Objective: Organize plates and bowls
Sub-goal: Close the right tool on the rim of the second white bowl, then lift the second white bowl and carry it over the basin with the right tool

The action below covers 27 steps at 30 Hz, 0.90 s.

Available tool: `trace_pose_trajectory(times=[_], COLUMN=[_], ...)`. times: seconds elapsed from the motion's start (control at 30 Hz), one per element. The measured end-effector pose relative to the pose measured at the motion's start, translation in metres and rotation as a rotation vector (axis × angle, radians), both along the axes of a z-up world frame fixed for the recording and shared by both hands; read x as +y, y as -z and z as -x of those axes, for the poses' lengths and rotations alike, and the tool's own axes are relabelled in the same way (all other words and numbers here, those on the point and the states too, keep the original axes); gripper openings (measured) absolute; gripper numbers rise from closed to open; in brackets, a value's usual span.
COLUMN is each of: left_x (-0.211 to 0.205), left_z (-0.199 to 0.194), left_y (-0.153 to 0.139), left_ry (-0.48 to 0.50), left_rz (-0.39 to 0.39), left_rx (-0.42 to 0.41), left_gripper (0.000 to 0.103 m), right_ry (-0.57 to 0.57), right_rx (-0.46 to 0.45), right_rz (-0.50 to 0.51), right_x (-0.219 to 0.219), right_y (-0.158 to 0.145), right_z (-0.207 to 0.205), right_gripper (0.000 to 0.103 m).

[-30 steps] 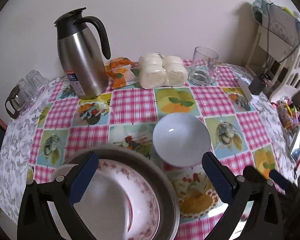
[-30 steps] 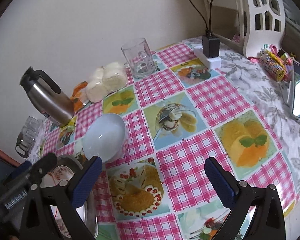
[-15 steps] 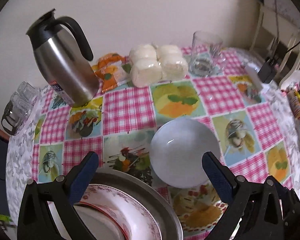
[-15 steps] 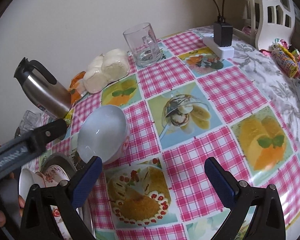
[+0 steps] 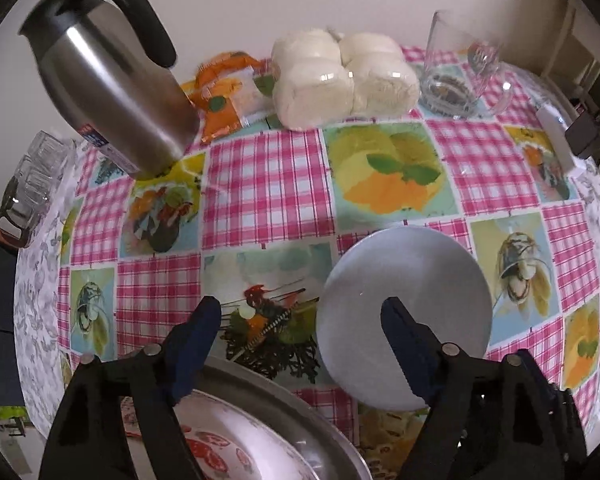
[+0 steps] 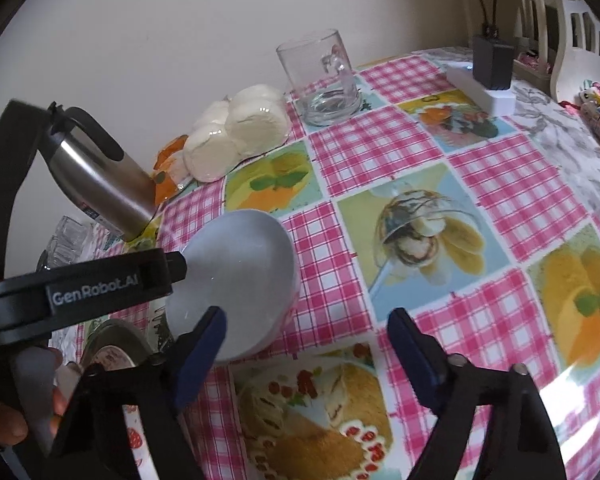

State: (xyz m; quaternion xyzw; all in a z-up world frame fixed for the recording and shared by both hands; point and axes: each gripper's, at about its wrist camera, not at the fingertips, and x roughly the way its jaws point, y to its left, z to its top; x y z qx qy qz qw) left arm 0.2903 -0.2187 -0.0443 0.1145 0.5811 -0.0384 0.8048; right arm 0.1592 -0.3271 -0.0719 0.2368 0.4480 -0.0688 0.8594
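Both grippers had dropped closer to the checked tablecloth (image 5: 268, 184) than a second before, and their jaws, spread to the full until then, were closing. That suggested a two-sided pickup of the white bowl (image 5: 406, 316), the first piece to be organized, was beginning.

Nearest the left camera, a floral plate (image 5: 220, 452) sat inside a steel basin (image 5: 300, 412) at the table's front edge. The left gripper (image 5: 300, 330) was partly open and holding nothing: its right finger hung over the bowl's near rim, its left finger over bare cloth. Whether any pad touched the bowl could not be told.

The right gripper (image 6: 304, 340) was likewise partly open and empty, its left finger in front of the bowl's edge, its right finger over the cloth.

Beyond the bowl, which stood mid-table just beside the basin, were a steel thermal carafe (image 5: 108, 76), a pack of white buns (image 5: 340, 76) and a glass mug (image 5: 456, 68) near the wall.
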Motion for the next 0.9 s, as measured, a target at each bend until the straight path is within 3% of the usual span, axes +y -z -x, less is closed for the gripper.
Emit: trace_pose_trajectory(times=[0.13, 0.27, 0.5, 0.63, 0.9], left_x=[-0.008, -0.009, -0.01, -0.011, -0.021], left_z=[-0.007, -0.012, -0.014, -0.014, -0.012], left_y=[0.009, 0.02, 0.034, 0.04, 0.043], left_ry=[0.001, -0.018, -0.026, -0.032, -0.006], left_rz=[-0.033, -0.032, -0.012, -0.007, 0.013], left_rx=[0.025, 0.057, 0.098, 0.108, 0.113], left_gripper=[0.064, 0.061, 0.039, 0.035, 0.031], right_ry=[-0.006, 0.006, -0.017, -0.035, -0.025], right_rx=[0.007, 0.02, 0.008, 0.0, 0.007], right_rz=[-0.019, -0.033, -0.062, -0.079, -0.11], right_x=[0.002, 0.002, 0.007, 0.012, 0.008], right_y=[0.011, 0.022, 0.03, 0.033, 0.042], right_z=[-0.009, -0.016, -0.023, -0.026, -0.028], right_gripper=[0.069, 0.056, 0.04, 0.031, 0.024])
